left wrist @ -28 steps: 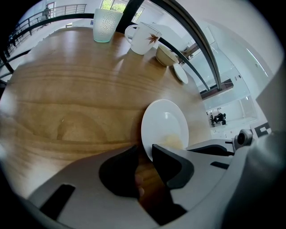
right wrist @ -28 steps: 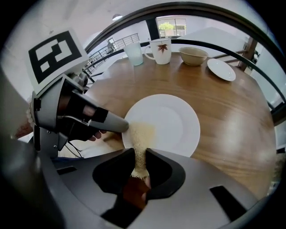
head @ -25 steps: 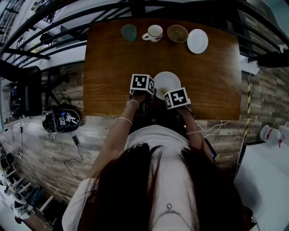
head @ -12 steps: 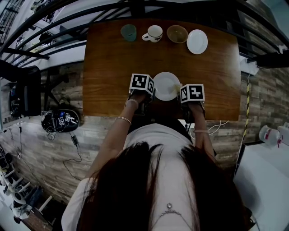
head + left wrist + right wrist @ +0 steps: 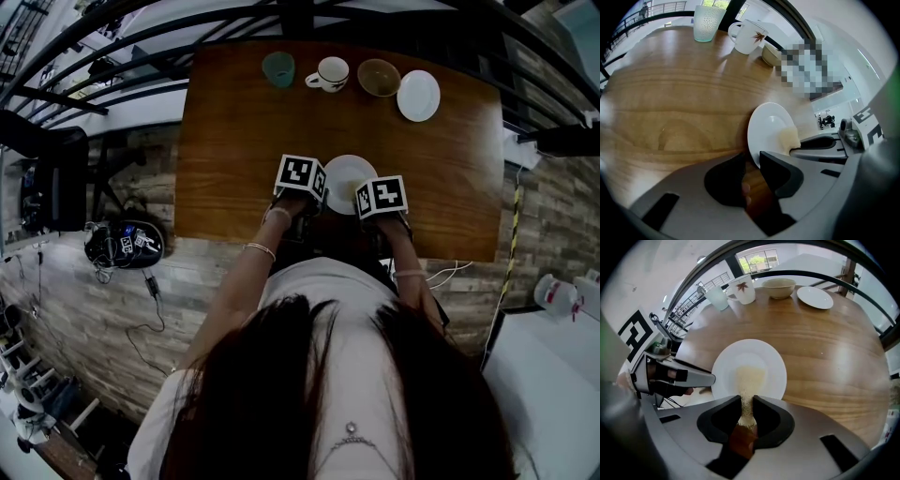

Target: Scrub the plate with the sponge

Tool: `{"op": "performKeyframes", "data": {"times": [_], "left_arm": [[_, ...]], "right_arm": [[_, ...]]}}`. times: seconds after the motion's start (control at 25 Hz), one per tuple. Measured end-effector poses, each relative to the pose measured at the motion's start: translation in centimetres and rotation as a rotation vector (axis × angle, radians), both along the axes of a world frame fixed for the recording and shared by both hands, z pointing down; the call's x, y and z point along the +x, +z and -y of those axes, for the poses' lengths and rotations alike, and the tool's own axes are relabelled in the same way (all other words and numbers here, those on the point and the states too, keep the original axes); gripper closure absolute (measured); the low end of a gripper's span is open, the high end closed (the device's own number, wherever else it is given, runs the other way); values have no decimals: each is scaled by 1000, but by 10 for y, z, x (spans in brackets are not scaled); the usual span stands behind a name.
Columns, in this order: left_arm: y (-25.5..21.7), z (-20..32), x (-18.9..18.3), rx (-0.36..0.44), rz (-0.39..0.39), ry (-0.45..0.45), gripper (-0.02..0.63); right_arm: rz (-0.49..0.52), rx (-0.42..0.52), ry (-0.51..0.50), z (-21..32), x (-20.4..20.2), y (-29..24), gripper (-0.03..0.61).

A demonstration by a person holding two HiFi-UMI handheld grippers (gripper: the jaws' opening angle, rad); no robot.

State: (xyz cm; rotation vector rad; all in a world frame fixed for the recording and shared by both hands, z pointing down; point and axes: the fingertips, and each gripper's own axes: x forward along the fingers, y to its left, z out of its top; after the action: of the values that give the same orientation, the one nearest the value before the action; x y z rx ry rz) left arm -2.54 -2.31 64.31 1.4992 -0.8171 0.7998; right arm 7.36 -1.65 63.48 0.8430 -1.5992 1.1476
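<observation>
**Sponge pressed to the plate, rim pinned by the other gripper**

A white plate (image 5: 349,174) sits on the wooden table (image 5: 234,141), close to the table's near edge and right in front of the person. Both grippers meet at it.

The left gripper (image 5: 317,194) comes in from the plate's left side. In the left gripper view its jaws stand close together with the plate's rim (image 5: 757,152) caught between their tips, so it is clamped on the edge of the plate. The right gripper view shows the same thing from across the plate: one left finger (image 5: 696,378) lies at the left rim, its tip touching it.

The right gripper (image 5: 364,199) points steeply down at the plate's near right part. Its jaws are closed on a pale yellow sponge (image 5: 749,380), which is squeezed thin between the pads and spreads wider beyond them. The sponge's free end lies flat on the plate's inner face (image 5: 726,366), near the middle. From the left gripper view the sponge (image 5: 789,137) shows as a soft pale lump on the plate's right side, at the tip of a right finger (image 5: 818,142).

Along the far edge of the table stand, from left to right, a teal glass (image 5: 277,67), a white mug (image 5: 330,73) with a leaf motif, a bowl (image 5: 379,77) and a smaller plate (image 5: 418,96), all well apart from the work.
</observation>
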Motion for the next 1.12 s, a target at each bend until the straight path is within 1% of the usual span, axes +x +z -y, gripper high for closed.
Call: {"op": "performKeyframes", "data": {"times": [0.16,0.36,0.52,0.64,0.8,0.96,1.12], "left_arm": [[1,0,-1,0,-1,1,511],[0,-1,0,-4,-3,6,511],[-1,-1,0,-8,-6,9,511],[-1,-2,0,-10,-5,14,511],[0,-2,0,-13,-4,17,511],[0,-1,0,-15,-5,19,511],[0,-1,1,-15,-3,20,511]], "right_arm": [[26,-6,-67,-1,-25,2,486],[100,-28,-108,-5,-54,1,486],[112,-23,-123,-5,-60,0,486],[104,-23,-112,-5,-53,1,486],[59,-14,-78,-1,-32,3,486],[19,2,-11,9,-5,2,486],[1,21,65,20,22,-1,486]]}}
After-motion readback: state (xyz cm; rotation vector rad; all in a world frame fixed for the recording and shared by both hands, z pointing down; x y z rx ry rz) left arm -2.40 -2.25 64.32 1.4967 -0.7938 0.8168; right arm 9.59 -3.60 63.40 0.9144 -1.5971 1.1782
